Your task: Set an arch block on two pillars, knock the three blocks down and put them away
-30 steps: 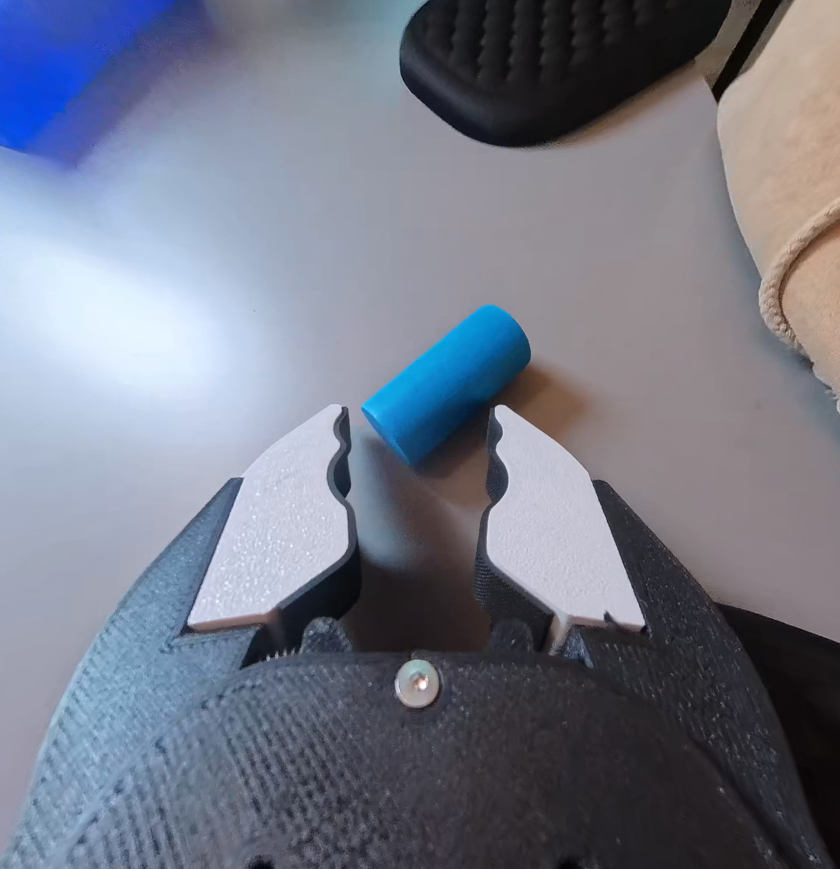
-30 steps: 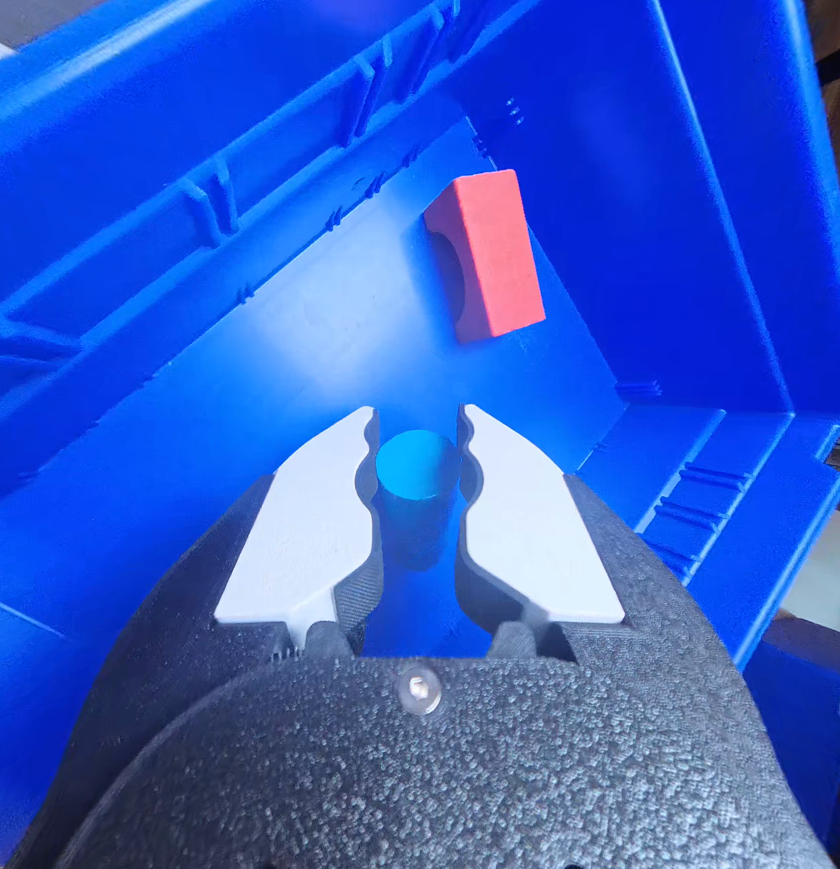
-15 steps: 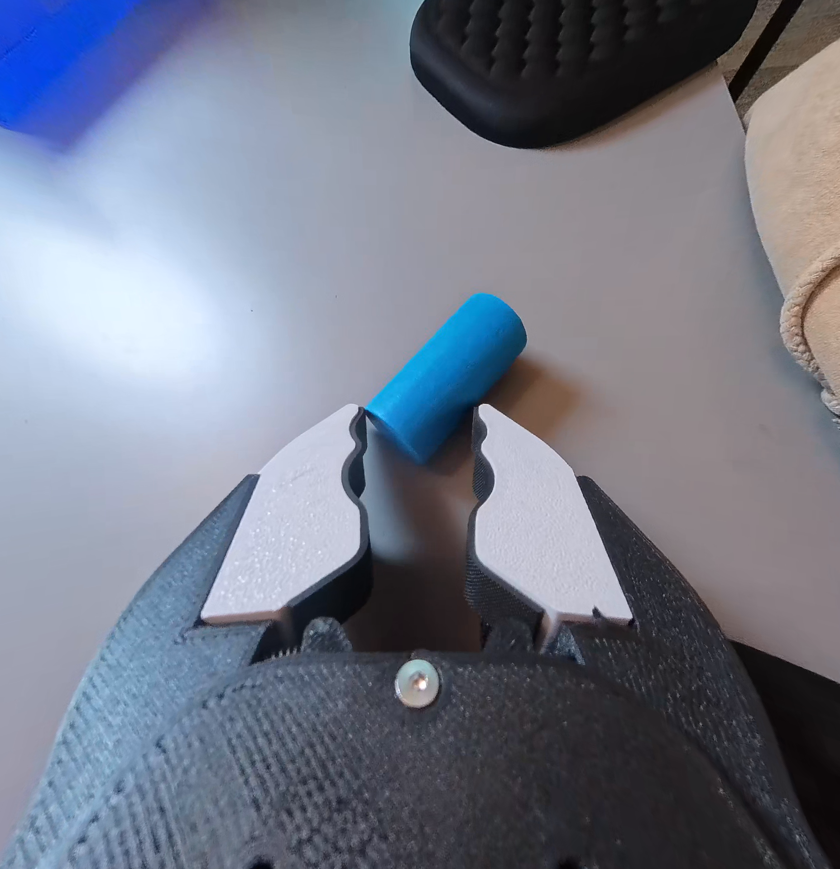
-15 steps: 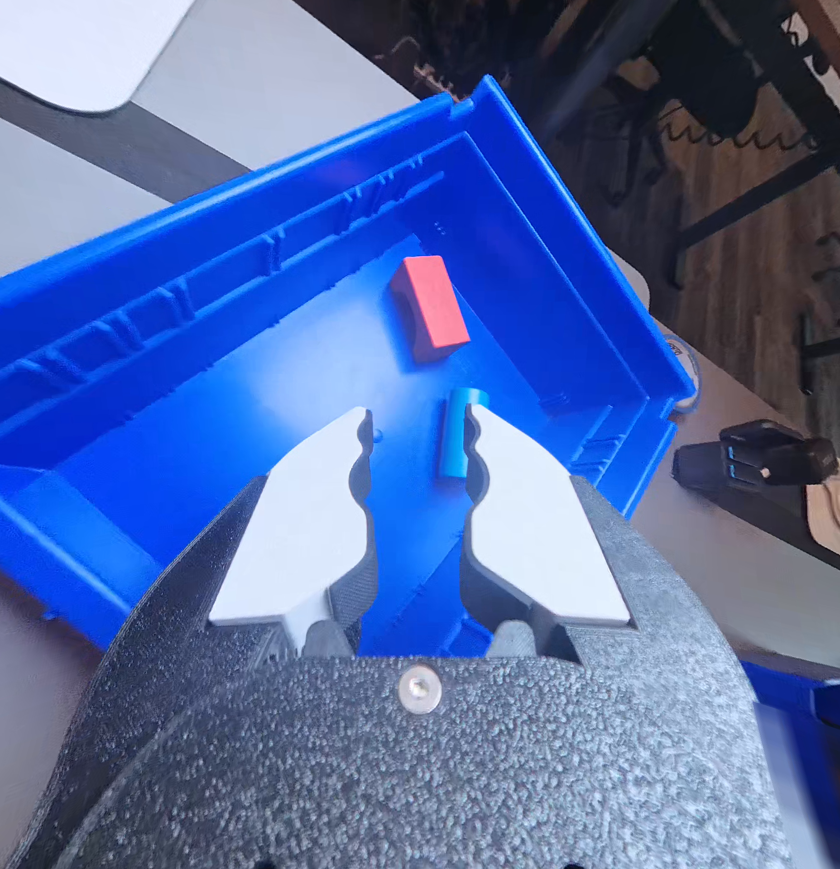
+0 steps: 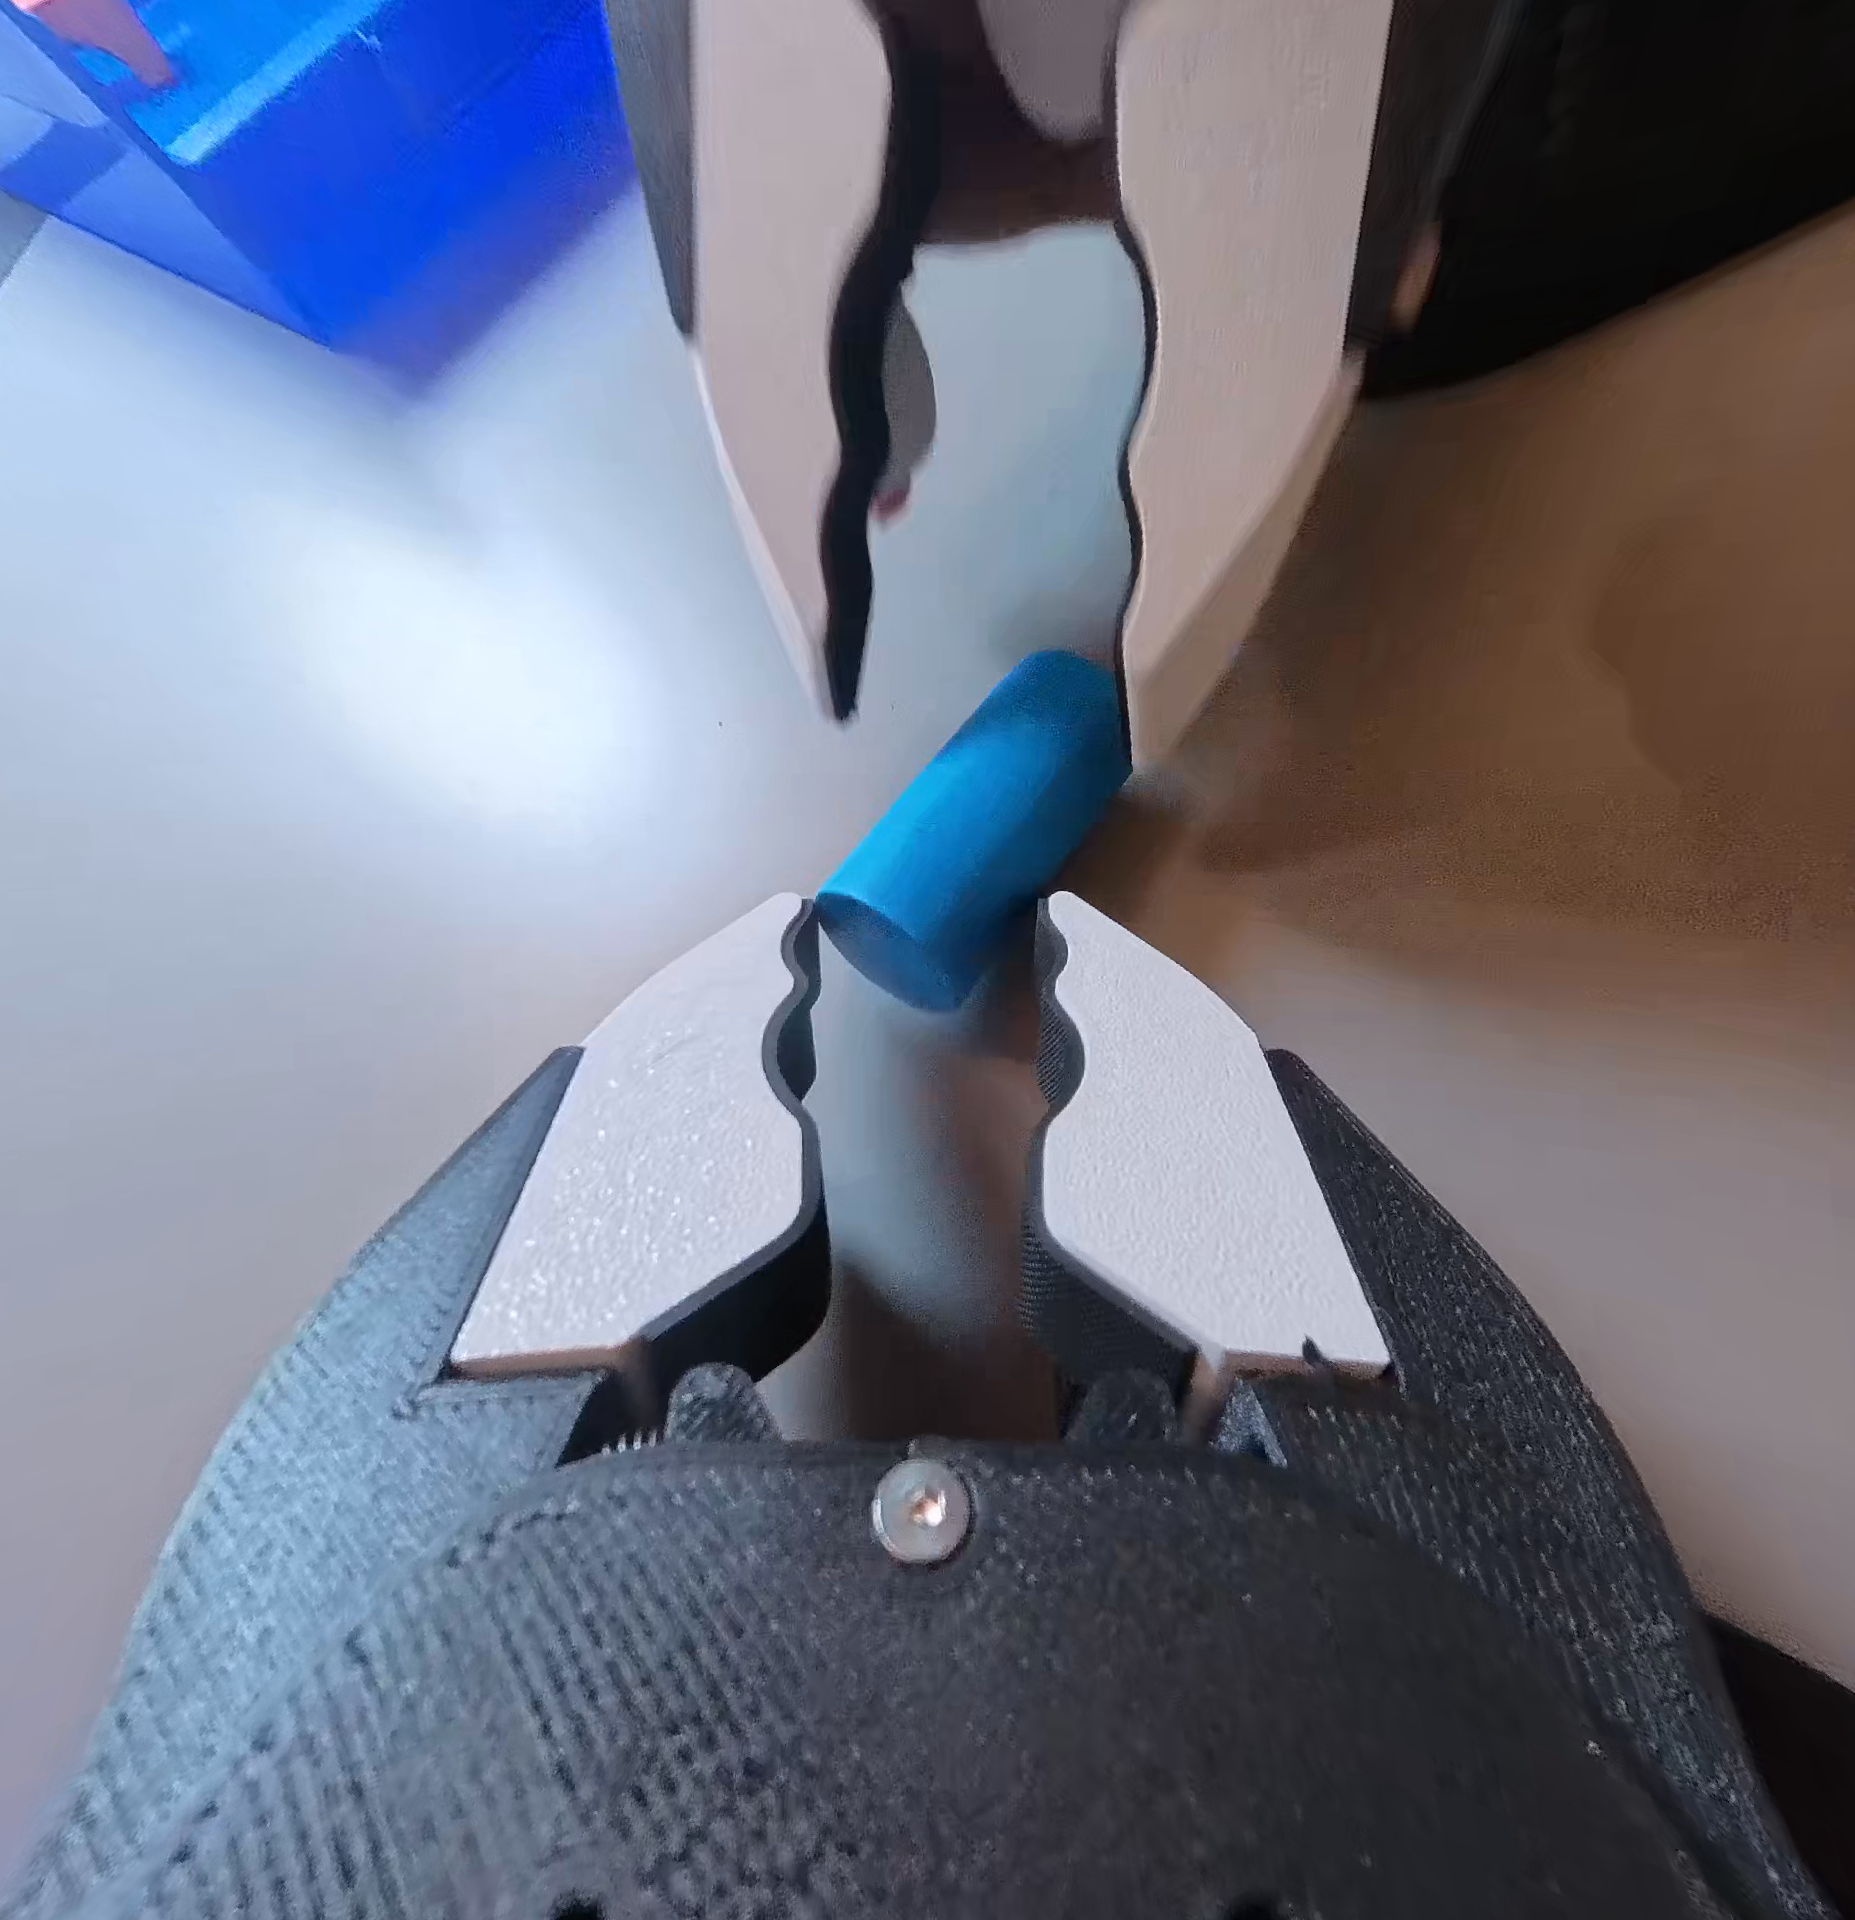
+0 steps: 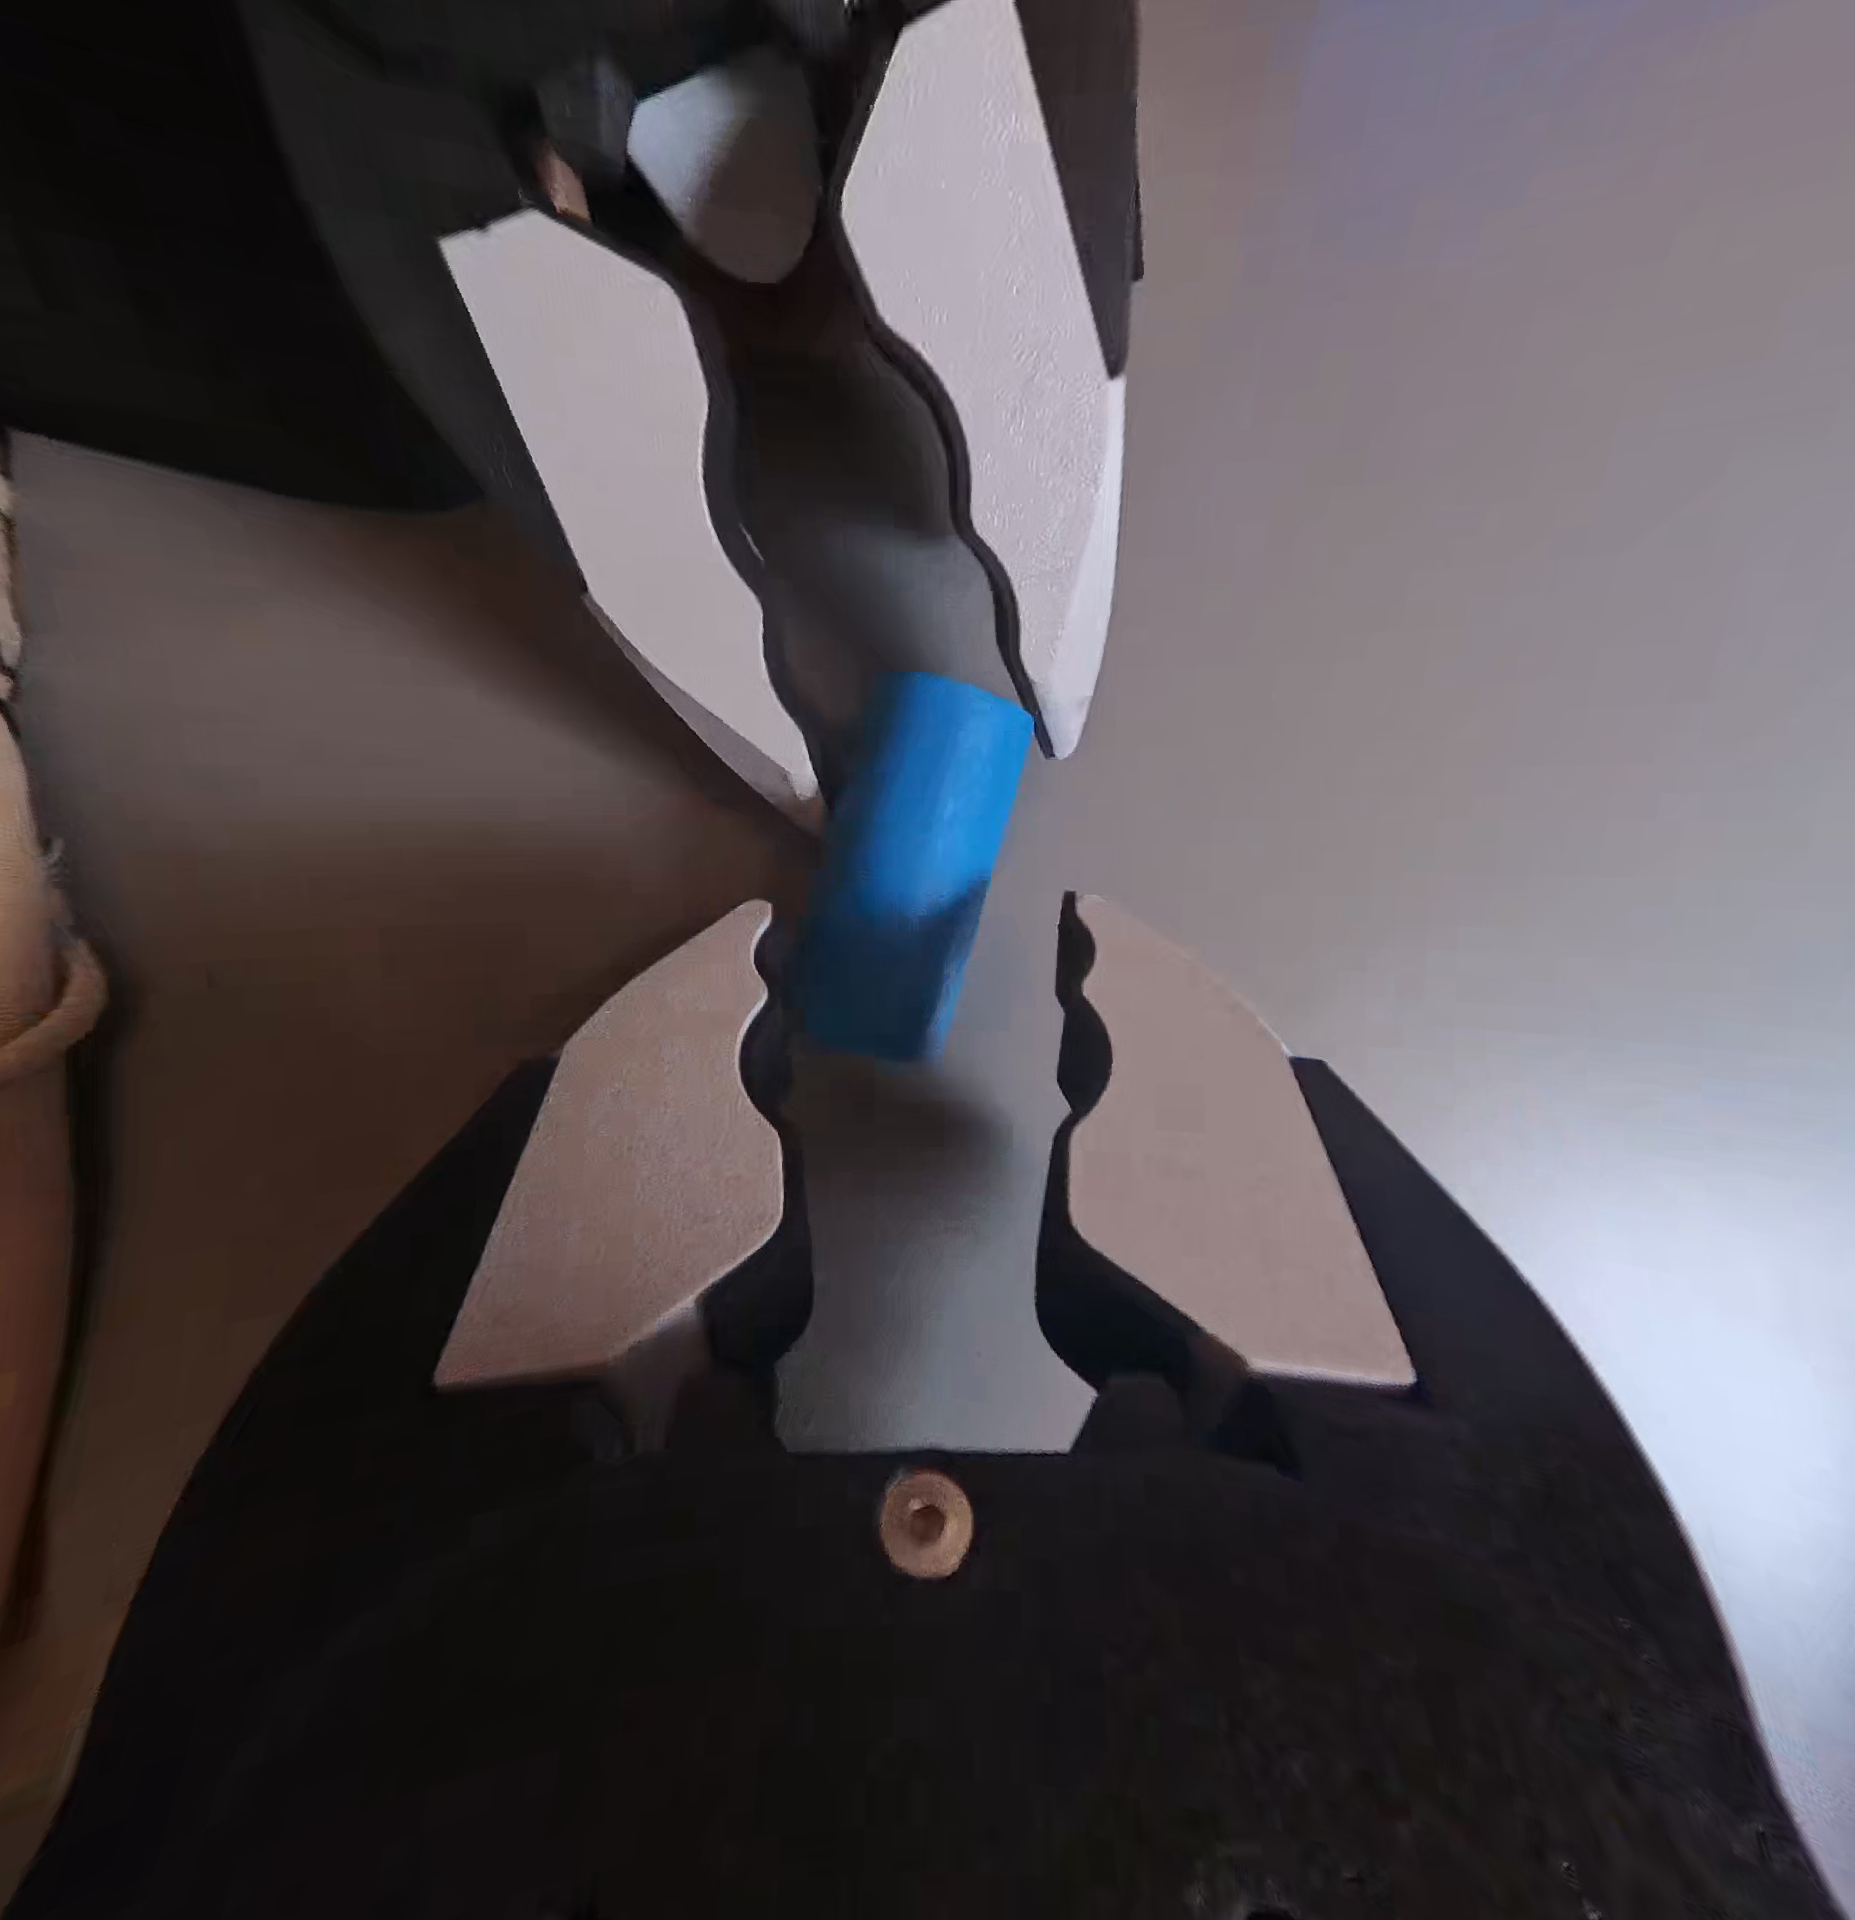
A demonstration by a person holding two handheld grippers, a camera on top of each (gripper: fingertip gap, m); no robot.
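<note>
Left claw (image 5: 928,914) and right claw (image 6: 918,909) both released, straddling opposite ends of toppled pillar (image 5: 970,831) on bench (image 5: 331,727); storing in bin (image 5: 383,187) left.

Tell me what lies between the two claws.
A blue cylinder block lying on its side on the grey table, between the open left claw and right claw; both wrist views show it.

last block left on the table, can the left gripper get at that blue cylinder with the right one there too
Probably yes: the left gripper is open with the blue cylinder lying at its fingertips. The open right gripper crowds the far end, so they might collide.
</note>
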